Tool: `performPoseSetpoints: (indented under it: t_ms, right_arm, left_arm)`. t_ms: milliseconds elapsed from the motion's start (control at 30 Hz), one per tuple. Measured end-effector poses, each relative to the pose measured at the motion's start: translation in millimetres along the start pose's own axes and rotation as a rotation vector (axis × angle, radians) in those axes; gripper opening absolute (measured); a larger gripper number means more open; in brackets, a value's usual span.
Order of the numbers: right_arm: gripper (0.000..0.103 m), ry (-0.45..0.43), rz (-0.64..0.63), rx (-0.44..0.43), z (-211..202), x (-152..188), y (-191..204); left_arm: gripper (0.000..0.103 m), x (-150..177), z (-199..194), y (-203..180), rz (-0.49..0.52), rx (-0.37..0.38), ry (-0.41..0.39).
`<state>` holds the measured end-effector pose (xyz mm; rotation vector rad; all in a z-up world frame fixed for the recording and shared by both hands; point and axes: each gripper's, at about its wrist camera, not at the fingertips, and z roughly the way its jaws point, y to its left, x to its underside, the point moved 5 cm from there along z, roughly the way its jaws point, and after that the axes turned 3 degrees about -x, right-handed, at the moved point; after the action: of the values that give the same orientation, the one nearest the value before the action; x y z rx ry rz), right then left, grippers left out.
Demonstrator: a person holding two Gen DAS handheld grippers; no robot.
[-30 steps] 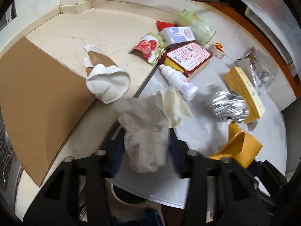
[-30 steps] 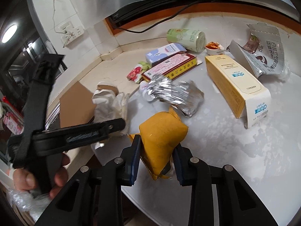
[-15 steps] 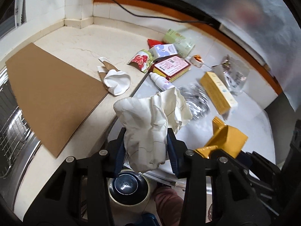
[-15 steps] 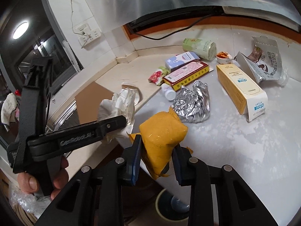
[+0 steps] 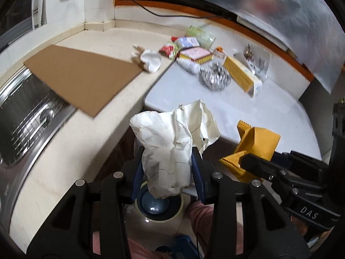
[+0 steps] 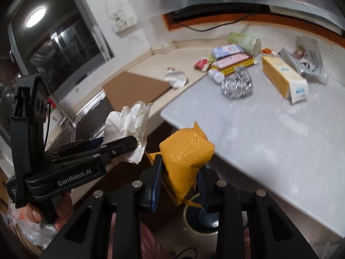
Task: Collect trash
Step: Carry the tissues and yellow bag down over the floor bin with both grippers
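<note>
My left gripper (image 5: 167,164) is shut on a crumpled white paper (image 5: 170,149), held off the counter edge above a round bin (image 5: 159,207) on the floor. The paper also shows in the right wrist view (image 6: 129,123). My right gripper (image 6: 180,177) is shut on a yellow snack packet (image 6: 185,159), held past the table's front edge; the bin (image 6: 194,218) shows below it. The packet also shows in the left wrist view (image 5: 256,144).
On the white table (image 5: 248,110) lie a foil ball (image 5: 215,78), a yellow carton (image 5: 241,75), a white bottle (image 5: 187,64), boxes, a green can (image 6: 243,41) and wrappers. A cardboard sheet (image 5: 82,75) and a white cup (image 5: 151,60) lie on the counter, by a sink (image 5: 23,110).
Both grippers have lifted and pulled back from the table with their loads, off its front edge. The bin has come into view beneath them.
</note>
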<state>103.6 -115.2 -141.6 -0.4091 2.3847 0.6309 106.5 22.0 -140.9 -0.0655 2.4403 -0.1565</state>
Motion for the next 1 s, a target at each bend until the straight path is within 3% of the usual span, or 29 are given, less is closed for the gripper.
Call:
performPoseSetpoints:
  t_ms: [433,767,1000]
  right_arm:
    - [0.03,0.149,-0.009,0.069,65,94,-27]
    - [0.03,0.241,0.026,0.093,128,136,-73]
    - [0.031,0.287,0.066,0.092,175,159,-107]
  left_arm:
    - [0.037,84,67,1,0.049,-0.034,0.114]
    - [0.037,119,142,-1,0.086,-0.04,0.179]
    - [0.038,147,202,6,0.109,-0.034,0.271]
